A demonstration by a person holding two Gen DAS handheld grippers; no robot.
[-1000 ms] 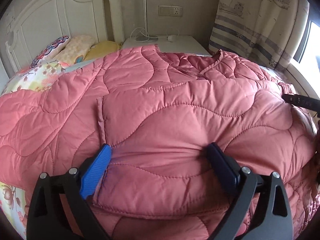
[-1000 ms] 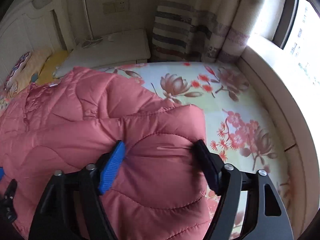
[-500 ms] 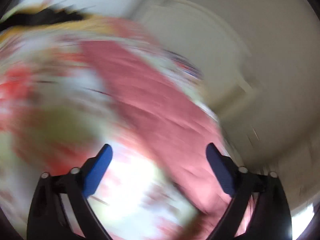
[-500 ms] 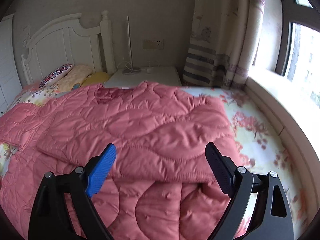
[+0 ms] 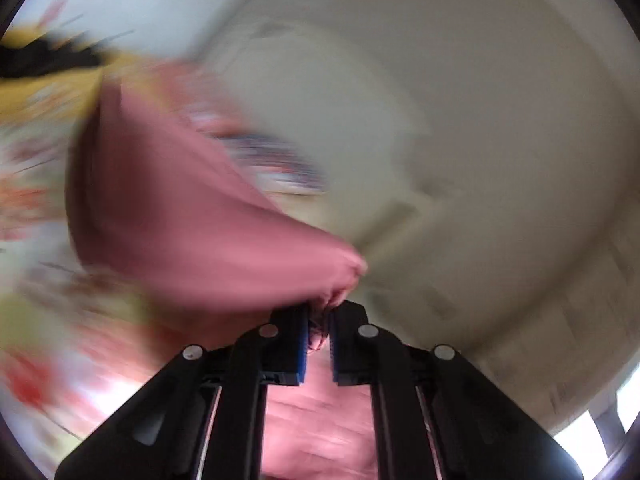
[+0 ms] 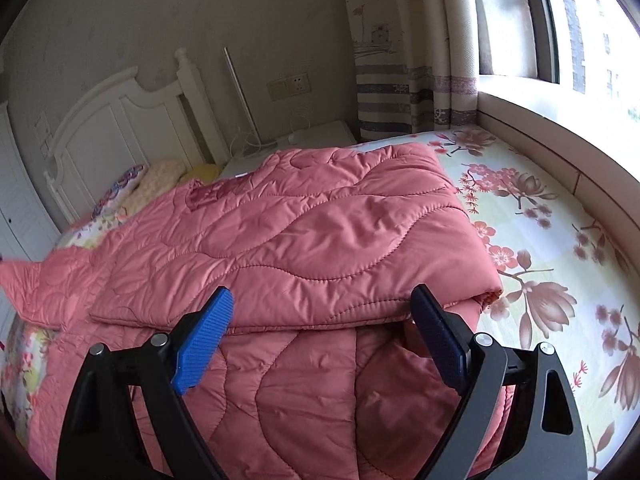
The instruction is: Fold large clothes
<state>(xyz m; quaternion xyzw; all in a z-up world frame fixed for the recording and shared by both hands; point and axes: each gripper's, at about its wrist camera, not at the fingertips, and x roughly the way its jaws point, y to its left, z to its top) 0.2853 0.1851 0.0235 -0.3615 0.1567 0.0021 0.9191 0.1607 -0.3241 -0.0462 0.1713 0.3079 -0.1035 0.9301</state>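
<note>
1. Left wrist view: the left gripper (image 5: pixel 319 334) has just been closing, and its blue pads are now clenched on a bunched end of the pink quilted garment (image 5: pixel 208 232), with cloth wedged between the jaws.
2. From that pinch the fabric stretches away toward ten o'clock as a taut, blurred sheet, so the held part looks like a sleeve or side flap lifted clear of the bed. Beyond it the picture is too smeared to read, apart from pale wall.
3. Right wrist view: the right gripper (image 6: pixel 328 340) stands wide and released, with nothing between its pads. It hovers just over the near edge of the folded panel, and I cannot tell whether it touches the cloth.
4. The garment (image 6: pixel 288 248) lies on the floral bed sheet (image 6: pixel 560 240), its long axis running from six o'clock up toward eleven o'clock, where the white headboard (image 6: pixel 120 132) stands.
5. One loose pink corner sticks out at nine o'clock, on the left hand's side; the right edge, at three o'clock, is already doubled over.
6. My judgement: the coming fold turns on the left hand, which must carry its flap across toward three o'clock, over the garment's long axis.
</note>
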